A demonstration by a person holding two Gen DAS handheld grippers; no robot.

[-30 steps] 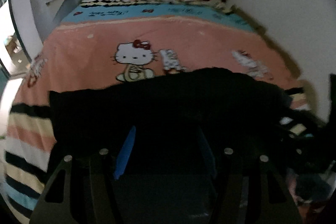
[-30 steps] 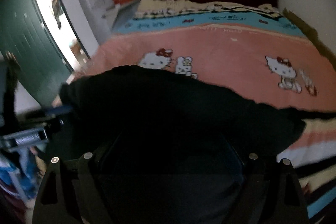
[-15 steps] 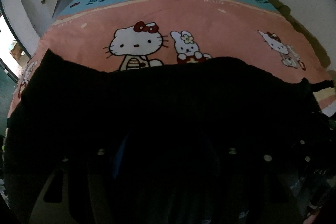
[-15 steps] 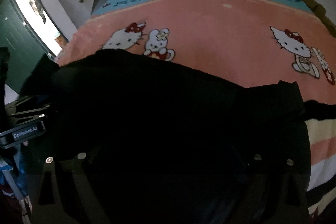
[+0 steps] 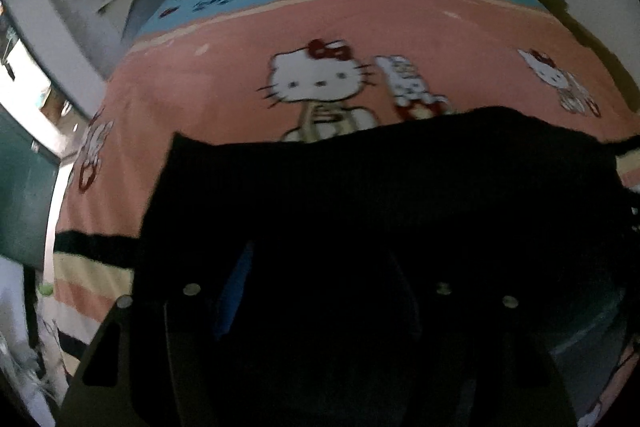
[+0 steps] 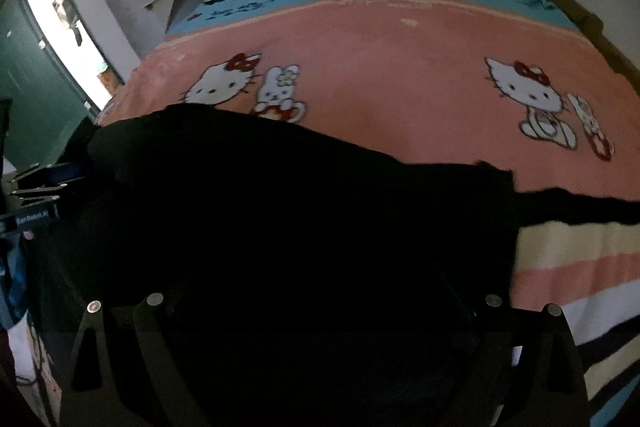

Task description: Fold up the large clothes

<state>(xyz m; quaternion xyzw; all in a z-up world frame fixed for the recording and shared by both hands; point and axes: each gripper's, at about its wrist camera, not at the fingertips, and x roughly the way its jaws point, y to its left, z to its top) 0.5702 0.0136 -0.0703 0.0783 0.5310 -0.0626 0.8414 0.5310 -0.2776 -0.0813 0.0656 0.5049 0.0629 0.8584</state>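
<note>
across the near half of the bed [image 5: 224, 99], over its pink cartoon-cat blanket [image 6: 400, 75], a black garment [image 5: 380, 187] lies spread with its long axis running side to side. it sits straight ahead of both claws and swallows their tips. the left claw [image 5: 320, 291] is near the garment's left corner, the right claw [image 6: 316, 307] near its right edge, so neither is clearly closer. both look to be pinching the near hem, yet the dark cloth hides the fingers, so i cannot tell. the fabric is matte, limp and featureless.
</note>
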